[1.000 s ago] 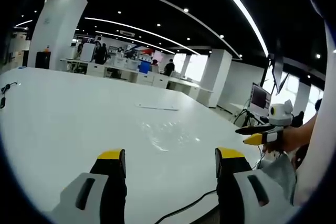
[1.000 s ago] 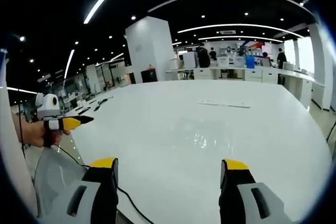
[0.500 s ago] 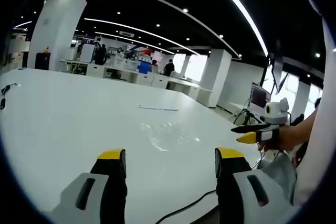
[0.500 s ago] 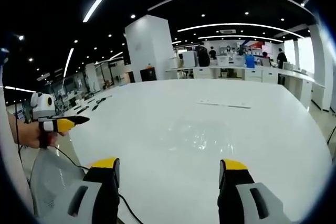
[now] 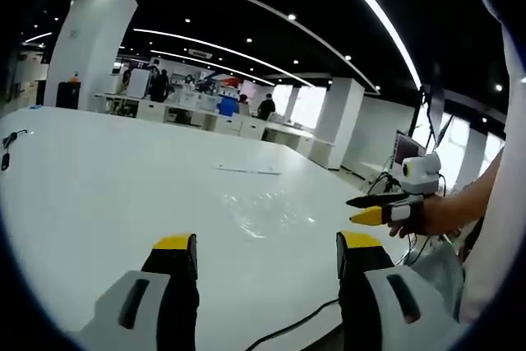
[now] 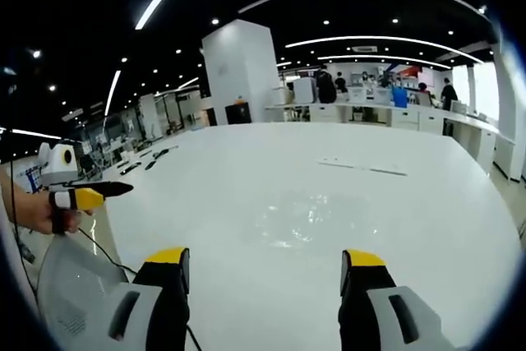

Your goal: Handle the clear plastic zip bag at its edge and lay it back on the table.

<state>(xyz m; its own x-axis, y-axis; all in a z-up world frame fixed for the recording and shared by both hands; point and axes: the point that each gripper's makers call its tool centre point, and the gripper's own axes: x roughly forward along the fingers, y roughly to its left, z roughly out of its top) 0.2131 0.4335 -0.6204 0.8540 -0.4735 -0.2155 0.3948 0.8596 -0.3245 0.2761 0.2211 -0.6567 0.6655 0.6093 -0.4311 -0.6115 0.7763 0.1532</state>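
Note:
A clear plastic zip bag [image 5: 263,213] lies flat on the white table [image 5: 99,178], a glinting patch just ahead of me; in the right gripper view the bag [image 6: 316,218] rests mid-table. My left gripper [image 5: 267,246] stands open above the near edge, nothing between its yellow-tipped jaws. My right gripper [image 6: 263,256] is likewise open and empty, short of the bag. The right gripper [image 5: 370,210] comes into the left gripper view from the right, held by a hand. The left gripper [image 6: 90,195] appears at the left of the right gripper view.
A thin flat strip [image 5: 246,170] lies farther back on the table, also seen as a strip [image 6: 362,167]. A black cable [image 5: 288,326] runs along the near table edge. Small dark items [image 5: 6,150] sit far left. Desks, pillars and people stand beyond.
The right gripper has moved leftward and forward over the table in the left gripper view. The right gripper view has shifted slightly toward the bag. Both stay open.

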